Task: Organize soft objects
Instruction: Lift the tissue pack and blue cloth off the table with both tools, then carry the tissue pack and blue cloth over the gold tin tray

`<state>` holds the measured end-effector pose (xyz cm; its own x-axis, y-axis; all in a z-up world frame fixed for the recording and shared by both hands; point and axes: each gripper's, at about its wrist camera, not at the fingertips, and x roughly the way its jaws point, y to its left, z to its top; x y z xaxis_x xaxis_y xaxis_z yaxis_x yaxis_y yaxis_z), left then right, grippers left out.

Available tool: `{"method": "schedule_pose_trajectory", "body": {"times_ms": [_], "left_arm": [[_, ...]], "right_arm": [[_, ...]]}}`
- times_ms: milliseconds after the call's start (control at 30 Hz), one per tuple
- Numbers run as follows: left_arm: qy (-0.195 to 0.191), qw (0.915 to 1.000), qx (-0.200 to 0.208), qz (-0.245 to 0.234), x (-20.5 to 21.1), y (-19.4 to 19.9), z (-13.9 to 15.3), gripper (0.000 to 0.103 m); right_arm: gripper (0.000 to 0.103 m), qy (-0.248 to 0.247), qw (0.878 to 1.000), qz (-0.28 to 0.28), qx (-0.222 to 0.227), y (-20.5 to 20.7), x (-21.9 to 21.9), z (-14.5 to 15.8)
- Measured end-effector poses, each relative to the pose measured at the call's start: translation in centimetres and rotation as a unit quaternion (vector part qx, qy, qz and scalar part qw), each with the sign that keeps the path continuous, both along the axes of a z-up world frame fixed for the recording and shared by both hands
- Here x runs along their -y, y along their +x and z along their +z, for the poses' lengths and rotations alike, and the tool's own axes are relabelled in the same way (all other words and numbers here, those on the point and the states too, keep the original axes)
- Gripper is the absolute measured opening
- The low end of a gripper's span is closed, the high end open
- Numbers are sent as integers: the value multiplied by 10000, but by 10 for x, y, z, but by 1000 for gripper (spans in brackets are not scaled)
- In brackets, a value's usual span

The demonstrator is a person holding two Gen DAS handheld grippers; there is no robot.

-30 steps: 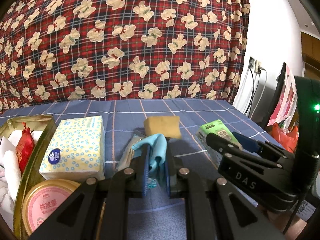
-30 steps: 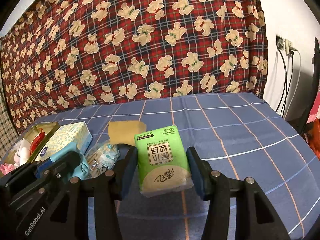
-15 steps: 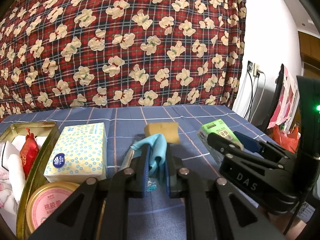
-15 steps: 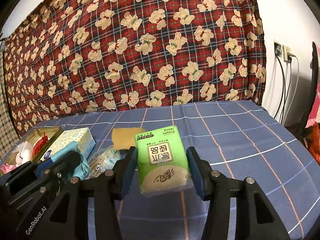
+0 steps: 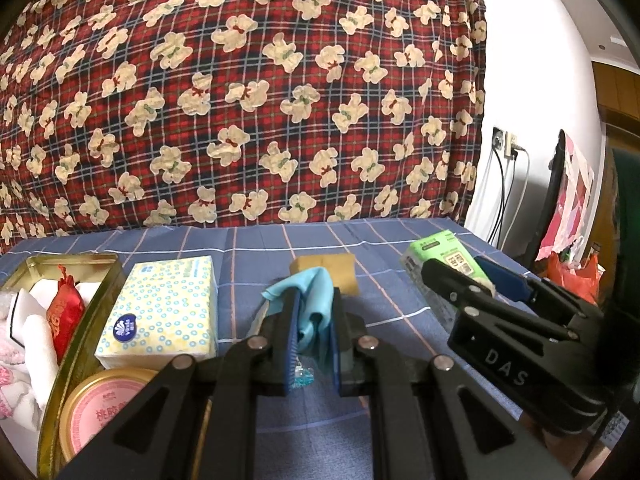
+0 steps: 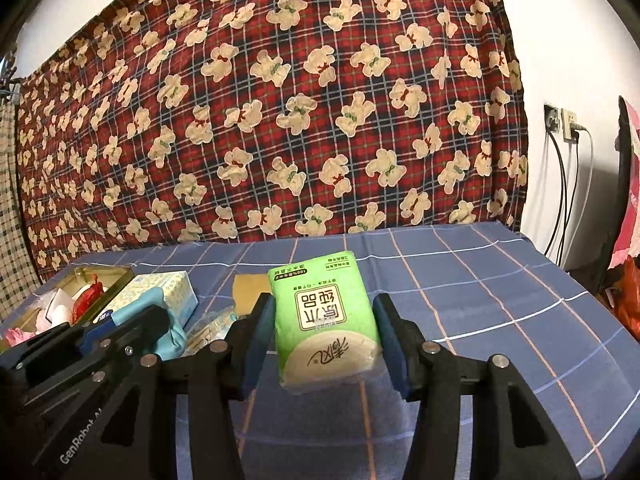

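Left to right: gold tin [image 5: 86, 322] at the worktop's [image 5: 400, 240] left edge holds white soft items, a red pouch [image 5: 64, 316] and a pink round lid [image 5: 96, 404]. Just right of it sits the dotted tissue box [image 5: 160, 312]. Left claw [image 5: 314, 322] is clenched on the blue cloth [image 5: 316, 300], which hangs loose in front of the sponge [image 5: 326, 270]. Right claw [image 6: 324, 334] grasps the green tissue pack [image 6: 324, 320], lifted off the worktop.

Risks: the loose cloth could snag or slip out on the way to the tin; the tin looks nearly full, so the pack may not fit; the 2 claws are close and could collide.
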<state>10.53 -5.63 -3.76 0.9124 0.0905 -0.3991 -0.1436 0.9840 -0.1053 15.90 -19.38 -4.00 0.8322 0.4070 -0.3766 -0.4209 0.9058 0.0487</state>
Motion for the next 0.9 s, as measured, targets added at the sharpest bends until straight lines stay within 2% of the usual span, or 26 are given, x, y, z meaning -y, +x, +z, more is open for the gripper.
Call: {"method": "schedule_pose_trajectory", "body": {"times_ms": [333, 567, 767, 900], "left_arm": [[67, 9998, 197, -11, 0, -8, 3, 11], [-65, 9998, 198, -11, -13, -18, 3, 11], [-261, 9994, 172, 140, -45, -35, 12, 11], [-344, 9982, 257, 420, -76, -52, 24, 11]], "right_arm": [[53, -36, 9991, -35, 429, -16, -1, 4], [53, 168, 9998, 120, 50, -7, -9, 4], [53, 202, 9976, 666, -36, -17, -53, 20], [53, 175, 9935, 1126, -12, -30, -93, 34]]}}
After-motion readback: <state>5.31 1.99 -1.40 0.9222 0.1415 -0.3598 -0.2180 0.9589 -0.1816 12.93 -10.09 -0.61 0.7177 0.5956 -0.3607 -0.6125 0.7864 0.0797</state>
